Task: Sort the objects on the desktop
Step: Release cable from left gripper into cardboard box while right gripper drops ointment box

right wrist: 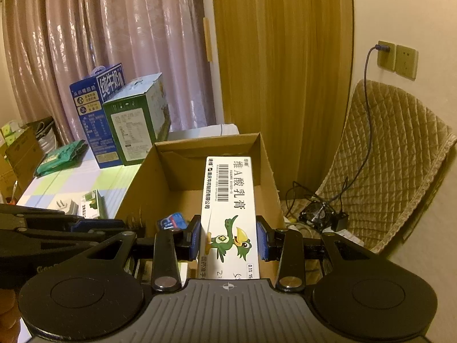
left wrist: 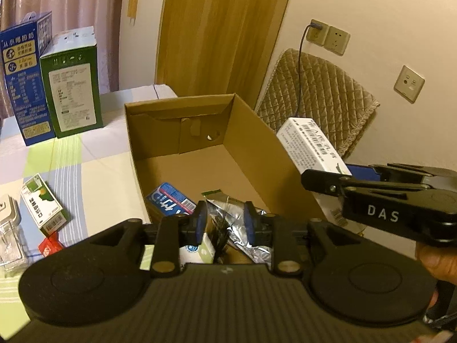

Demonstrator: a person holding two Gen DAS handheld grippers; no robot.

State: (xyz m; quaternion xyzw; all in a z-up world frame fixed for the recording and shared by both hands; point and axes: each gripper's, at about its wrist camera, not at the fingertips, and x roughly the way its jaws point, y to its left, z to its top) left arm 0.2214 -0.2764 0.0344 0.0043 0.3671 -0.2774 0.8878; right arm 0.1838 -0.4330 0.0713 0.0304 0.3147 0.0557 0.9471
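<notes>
An open cardboard box (left wrist: 245,143) (right wrist: 265,154) stands on the table. My left gripper (left wrist: 224,223) hovers over its near end, jaws apart with nothing between the pads; under it lie a silver foil packet (left wrist: 237,228) and a blue packet (left wrist: 168,200). My right gripper (right wrist: 228,241) is shut on a long white ointment box with a green bird (right wrist: 228,214), held above the box's right side; it also shows in the left wrist view (left wrist: 311,148). A small green and white box (left wrist: 42,208) lies on the table to the left.
Blue (left wrist: 25,71) and green (left wrist: 74,85) milk cartons stand at the far left of the table. A red item (left wrist: 50,247) and a clear container (left wrist: 11,237) lie near the left edge. A quilted chair (right wrist: 385,157) with a small fan (right wrist: 317,214) stands to the right.
</notes>
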